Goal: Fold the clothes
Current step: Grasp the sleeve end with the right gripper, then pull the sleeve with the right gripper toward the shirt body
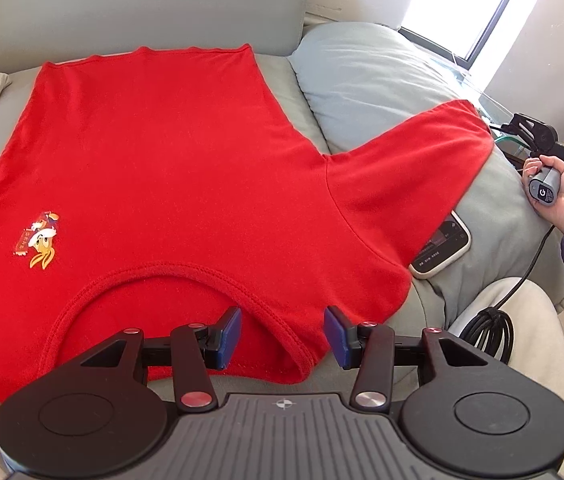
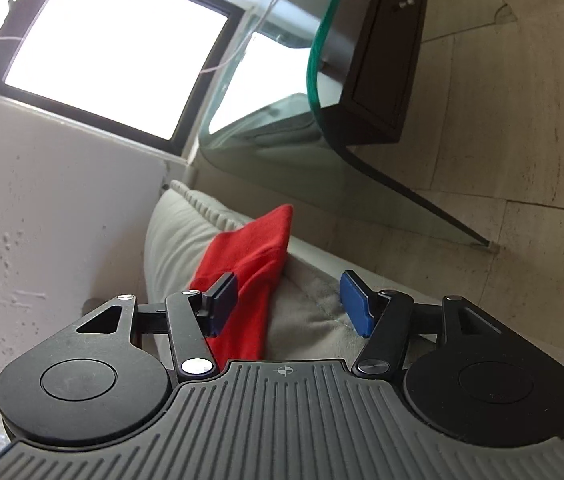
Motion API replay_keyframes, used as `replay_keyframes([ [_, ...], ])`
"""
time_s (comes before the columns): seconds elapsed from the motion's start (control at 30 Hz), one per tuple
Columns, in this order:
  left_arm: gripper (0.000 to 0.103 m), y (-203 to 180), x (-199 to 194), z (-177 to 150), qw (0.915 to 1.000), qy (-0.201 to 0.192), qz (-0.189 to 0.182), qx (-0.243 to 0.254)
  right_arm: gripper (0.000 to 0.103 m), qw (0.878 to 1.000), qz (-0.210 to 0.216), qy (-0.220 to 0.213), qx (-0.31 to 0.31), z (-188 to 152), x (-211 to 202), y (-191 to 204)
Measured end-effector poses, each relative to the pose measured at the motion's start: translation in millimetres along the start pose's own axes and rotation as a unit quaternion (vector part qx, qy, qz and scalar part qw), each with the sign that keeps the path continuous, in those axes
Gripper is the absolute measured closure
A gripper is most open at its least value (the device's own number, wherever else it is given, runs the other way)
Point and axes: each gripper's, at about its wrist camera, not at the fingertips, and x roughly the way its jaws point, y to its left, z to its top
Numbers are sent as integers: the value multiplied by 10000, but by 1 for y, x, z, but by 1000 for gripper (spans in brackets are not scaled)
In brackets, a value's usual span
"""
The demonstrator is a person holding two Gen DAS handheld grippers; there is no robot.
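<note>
Lying flat across the middle of the left wrist view, the red shirt (image 1: pixel 154 168) covers a grey sofa (image 1: pixel 82 8), hem toward the top of the frame and collar (image 1: pixel 186 276) at the bottom. The left gripper (image 1: pixel 282 336) hovers over the collar edge with its blue pads spread apart, holding nothing. One sleeve (image 1: pixel 410 160) reaches to the right over a pale cushion (image 1: pixel 370 76), beside a phone (image 1: pixel 442 244). At the right edge a hand (image 1: pixel 554 188) holds the other tool's handle.

Only the right wrist view shows the sleeve tip (image 2: pixel 250 264) from the side, draped on the cushion (image 2: pixel 178 240). The right gripper (image 2: pixel 288 304) is open, its left pad close to the red cloth. A window (image 2: pixel 114 44), glass table (image 2: pixel 282 120) and tiled floor (image 2: pixel 502 100) fill the frame above.
</note>
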Motion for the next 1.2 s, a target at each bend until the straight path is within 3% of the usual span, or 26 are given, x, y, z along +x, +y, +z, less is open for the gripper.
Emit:
replay_keyframes([
  [0.23,57,-1,5,3,9998,77,125,-130,50,9985,143,-288,-454,1,24,7],
  [0.33,57,-2,9,5,9997,114,163,-170,64,9958,-71,-473,-786,-1,33,18],
  [0.4,57,-4,10,6,9997,101,207,-110,90,9919,-115,-706,-1046,-4,29,27],
  [0.57,57,-5,6,7,9999,7,134,-67,96,9729,103,-1117,-2022,-14,-6,70],
  [0.7,57,-1,-7,3,9997,-196,76,-143,96,9393,364,-1262,-3170,-46,-52,128],
  [0.8,57,11,-25,1,9985,-478,102,-265,96,8975,589,-1410,-4137,-94,-93,174],
  [0.93,57,43,-63,1,9918,-1088,343,-574,96,8312,1127,-1446,-5250,-185,-143,218],
  [0.97,57,55,-74,-1,9878,-1291,468,-740,96,8180,1222,-1419,-5439,-209,-150,224],
  [1.03,57,81,-99,-5,9753,-1727,772,-1141,96,8030,1365,-1287,-5656,-261,-161,231],
  [1.2,57,141,-157,-28,9266,-2649,1537,-2180,96,7673,1568,-667,-6182,-401,-158,235],
])
